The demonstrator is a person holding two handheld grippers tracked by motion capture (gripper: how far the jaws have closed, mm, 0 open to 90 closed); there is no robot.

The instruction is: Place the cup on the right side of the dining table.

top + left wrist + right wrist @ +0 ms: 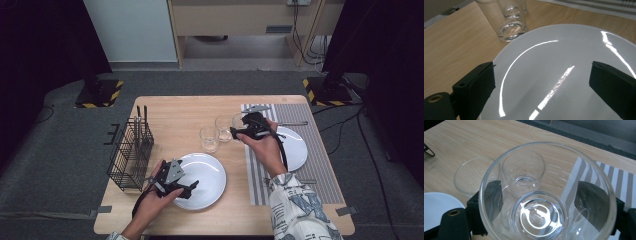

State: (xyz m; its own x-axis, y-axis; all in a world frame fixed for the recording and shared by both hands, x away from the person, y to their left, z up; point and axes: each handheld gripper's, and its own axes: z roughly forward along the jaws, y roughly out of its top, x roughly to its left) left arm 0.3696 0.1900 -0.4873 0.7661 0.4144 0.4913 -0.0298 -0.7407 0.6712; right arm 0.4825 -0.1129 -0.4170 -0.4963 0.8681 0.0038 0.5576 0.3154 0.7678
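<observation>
Glass: three tumblers, all clear and empty. One, the held glass (547, 192), sits upright between the jaws of the right gripper (239, 131), which clamp its sides; in the high view it hangs at the left edge of the placemat (320, 165), above the table. Two more stand on the bare wood just left of it: the far glass (223, 127) and the near glass (209, 138), close together.

Plates: two, white and round. The near plate (210, 186) lies on bare wood toward the front of the table; the mat plate (297, 150) lies on the placemat, partly under the right hand (265, 150).

Grippers: two, black, one in each hand. The left gripper (192, 186) hovers over the near plate's left part, jaws wide apart with nothing between them; the left gripper view shows the shiny plate between them and the near glass beyond its rim.

Rack: one black wire rack (131, 155) at the table's left edge, with a few upright utensils in it, too small to identify.

Placemat: one, grey and white striped, on the table's right half.

Surface: one light wooden table (170, 112).

Room: grey carpet; two black stands with yellow-black striped bases at the far corners; a pale cabinet and a wooden desk behind; cables on the floor at right.
</observation>
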